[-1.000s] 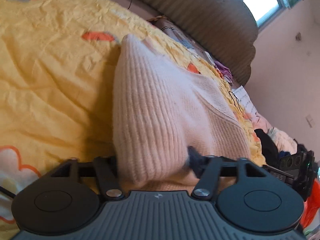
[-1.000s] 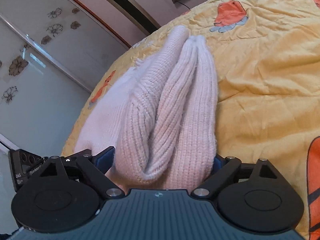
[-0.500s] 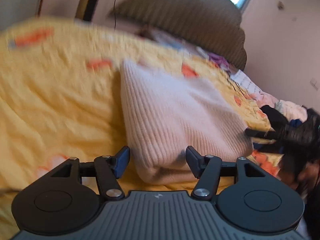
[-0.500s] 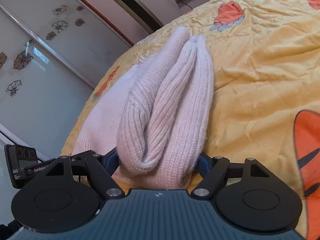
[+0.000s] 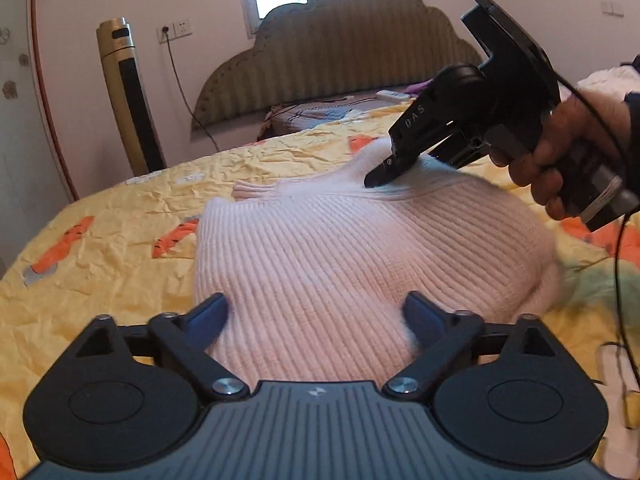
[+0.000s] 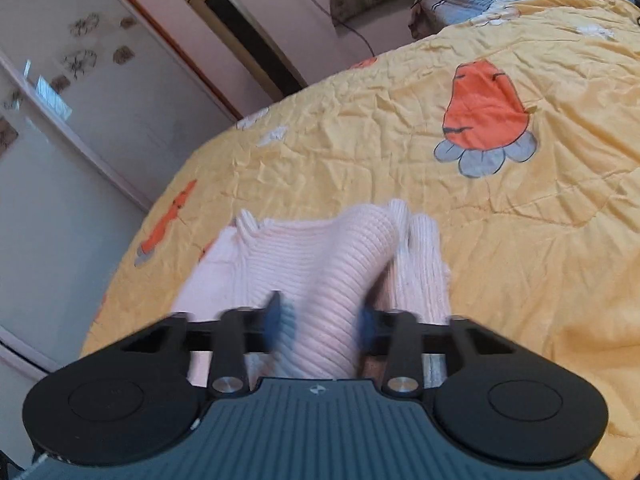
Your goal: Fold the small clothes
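Note:
A pale pink ribbed sweater (image 5: 360,248) lies folded on the yellow quilt (image 5: 120,240). My left gripper (image 5: 316,312) straddles its near edge. Its jaws are opening, and the blue pads (image 5: 212,314) stand wide at either side of the knit without pressing it. In the left wrist view a hand (image 5: 560,148) holds my right gripper (image 5: 380,174) with its tip on the sweater's far side. In the right wrist view the right gripper (image 6: 320,320) is closing, its pads pinching a raised fold of the sweater (image 6: 320,248).
The quilt (image 6: 520,240) with orange carrot prints spreads out to the right. A gold tower fan (image 5: 128,96) and a padded headboard (image 5: 340,52) stand beyond the bed. Sliding wardrobe doors (image 6: 60,140) are on the left. A black cable (image 5: 618,280) hangs at the right.
The left jaws let go of the sweater and spread wide while the gripper rolled and drew back. The right jaws narrowed from wide apart onto a fold and pulled back with it.

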Available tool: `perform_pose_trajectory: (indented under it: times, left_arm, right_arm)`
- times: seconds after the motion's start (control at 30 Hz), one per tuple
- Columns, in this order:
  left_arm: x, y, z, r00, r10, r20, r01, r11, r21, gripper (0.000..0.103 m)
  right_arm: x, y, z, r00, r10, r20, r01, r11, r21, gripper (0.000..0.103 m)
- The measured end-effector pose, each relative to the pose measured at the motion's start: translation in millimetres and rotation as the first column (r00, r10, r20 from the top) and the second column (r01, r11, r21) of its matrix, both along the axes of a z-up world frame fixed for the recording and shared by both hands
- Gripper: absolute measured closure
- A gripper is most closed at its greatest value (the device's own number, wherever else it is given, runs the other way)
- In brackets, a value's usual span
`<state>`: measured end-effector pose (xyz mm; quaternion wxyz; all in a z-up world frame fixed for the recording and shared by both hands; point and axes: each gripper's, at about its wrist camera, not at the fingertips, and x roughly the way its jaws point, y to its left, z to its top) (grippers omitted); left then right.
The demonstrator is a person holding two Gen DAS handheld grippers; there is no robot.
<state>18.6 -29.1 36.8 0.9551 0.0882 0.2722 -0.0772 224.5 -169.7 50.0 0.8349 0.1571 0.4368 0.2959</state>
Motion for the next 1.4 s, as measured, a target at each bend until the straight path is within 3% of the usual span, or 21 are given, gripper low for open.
perform_pose_trajectory:
  times: [0.03, 0.13, 0.2, 0.27, 0.33, 0.43, 0.5, 0.63, 0.7, 0.73, 0.77, 0.8, 0.9, 1.03, 1.13, 1.2, 1.23, 1.27, 1.3, 1.33, 1.4]
  left_arm:
    - [-3.8, 6.5, 4.5, 1.0, -0.021, -0.013, 0.02, 0.999, -0.025, 0.022]
    - [0.8, 19.8, 1.1, 0.996, -0.066, -0.055, 0.061, 0.994, -0.087, 0.024]
    - [6.0, 16.6, -5.1, 0.997, -0.055, -0.058, 0.05, 0.995, -0.081, 0.02]
    - [6.8, 11.3, -5.8, 0.998, -0.045, -0.049, 0.041, 0.997, -0.067, 0.016]
    - [-1.6, 12.4, 1.4, 0.999, -0.035, -0.026, 0.033, 0.997, -0.071, 0.017]
    - [-20.8, 30.9, 21.1, 0.999, -0.028, 0.031, 0.033, 0.98, -0.194, 0.016]
    - [-19.8, 38.2, 30.7, 0.999, -0.016, 0.051, 0.027, 0.971, -0.239, 0.016]
    - [4.8, 24.7, 21.9, 0.998, -0.025, 0.051, 0.035, 0.979, -0.2, 0.016]
    - [16.4, 13.1, -0.2, 0.998, -0.057, -0.014, 0.054, 0.986, -0.16, 0.016]
    - [14.1, 8.1, -12.1, 0.998, -0.054, 0.016, 0.056, 0.992, -0.116, 0.013]
    - [9.7, 2.4, -20.2, 0.996, -0.067, 0.055, 0.071, 0.995, -0.065, 0.012]
    - [7.9, -2.1, -24.5, 0.996, -0.066, 0.066, 0.069, 0.997, -0.033, 0.011]
    - [12.7, -3.8, -15.9, 0.999, -0.04, 0.029, 0.041, 0.998, -0.053, 0.01]
    - [-14.7, 1.9, 6.7, 1.0, -0.003, 0.027, 0.006, 0.995, -0.098, 0.01]
    - [-28.5, 2.3, 3.1, 0.999, -0.034, 0.008, 0.035, 0.992, -0.124, 0.009]
    - [-20.9, -8.1, -14.3, 0.999, -0.025, -0.02, 0.024, 0.998, -0.05, 0.008]
    - [-16.8, -12.3, -22.8, 0.999, -0.027, -0.021, 0.026, 0.999, -0.028, 0.001]
    - [-14.2, -15.8, -27.4, 1.0, -0.022, -0.011, 0.021, 1.0, -0.007, 0.0]
    - [-12.8, -18.4, -27.5, 1.0, -0.015, -0.009, 0.015, 1.0, 0.006, 0.0]
    - [-13.0, -18.9, -24.7, 1.0, -0.01, -0.016, 0.01, 1.0, 0.0, 0.0]
    - [-20.3, -15.6, -15.8, 1.0, 0.001, -0.02, -0.002, 0.999, -0.032, 0.0]
  right_arm:
    - [-7.5, 0.9, 0.8, 0.999, 0.015, 0.04, -0.015, 1.0, -0.014, 0.084]
    - [-24.4, -25.6, 8.1, 0.995, 0.006, 0.104, -0.008, 1.0, 0.021, 0.088]
    - [-16.1, -46.7, -16.6, 0.999, -0.042, 0.011, 0.041, 0.996, 0.073, 0.084]
    - [-20.6, -49.5, -26.9, 0.998, -0.063, 0.03, 0.059, 0.991, 0.117, 0.084]
    - [-26.0, -41.4, -16.8, 0.995, -0.077, 0.056, 0.072, 0.994, 0.082, 0.076]
    - [-42.5, -37.7, 7.6, 0.989, -0.097, 0.111, 0.097, 0.995, 0.013, 0.065]
    - [-67.1, -38.7, 30.3, 0.973, -0.099, 0.21, 0.101, 0.995, 0.0, 0.062]
    - [-111.3, -15.6, 55.7, 0.945, 0.041, 0.325, -0.047, 0.999, 0.011, 0.048]
    - [-115.0, 1.7, 47.9, 0.95, 0.113, 0.29, -0.11, 0.994, -0.029, 0.043]
    - [-111.9, 8.9, 35.0, 0.961, 0.129, 0.244, -0.113, 0.991, -0.078, 0.043]
    - [-108.5, 13.4, 17.1, 0.969, 0.13, 0.208, -0.101, 0.984, -0.146, 0.048]
    - [-112.3, 10.8, 4.9, 0.959, 0.124, 0.253, -0.086, 0.984, -0.155, 0.057]
    - [-115.9, 2.0, 0.3, 0.954, 0.109, 0.279, -0.083, 0.991, -0.105, 0.058]
    - [-116.5, 7.7, 14.6, 0.957, 0.1, 0.272, -0.064, 0.988, -0.138, 0.057]
    - [-148.4, -2.6, 31.6, 0.953, 0.029, 0.303, -0.01, 0.998, -0.062, 0.047]
    - [-167.3, -1.9, 34.0, 0.935, 0.053, 0.351, -0.037, 0.998, -0.05, 0.038]
    - [-168.3, 1.1, 27.0, 0.944, 0.07, 0.322, -0.054, 0.997, -0.058, 0.036]
    - [-162.5, 4.0, 10.2, 0.964, 0.09, 0.252, -0.076, 0.995, -0.065, 0.039]
    - [-159.8, 2.2, -4.4, 0.963, 0.101, 0.249, -0.091, 0.995, -0.05, 0.049]
    - [-159.8, -2.6, -10.2, 0.955, 0.097, 0.281, -0.092, 0.995, -0.03, 0.053]
    - [-150.7, -14.6, -5.1, 0.978, 0.047, 0.202, -0.053, 0.998, 0.027, 0.068]
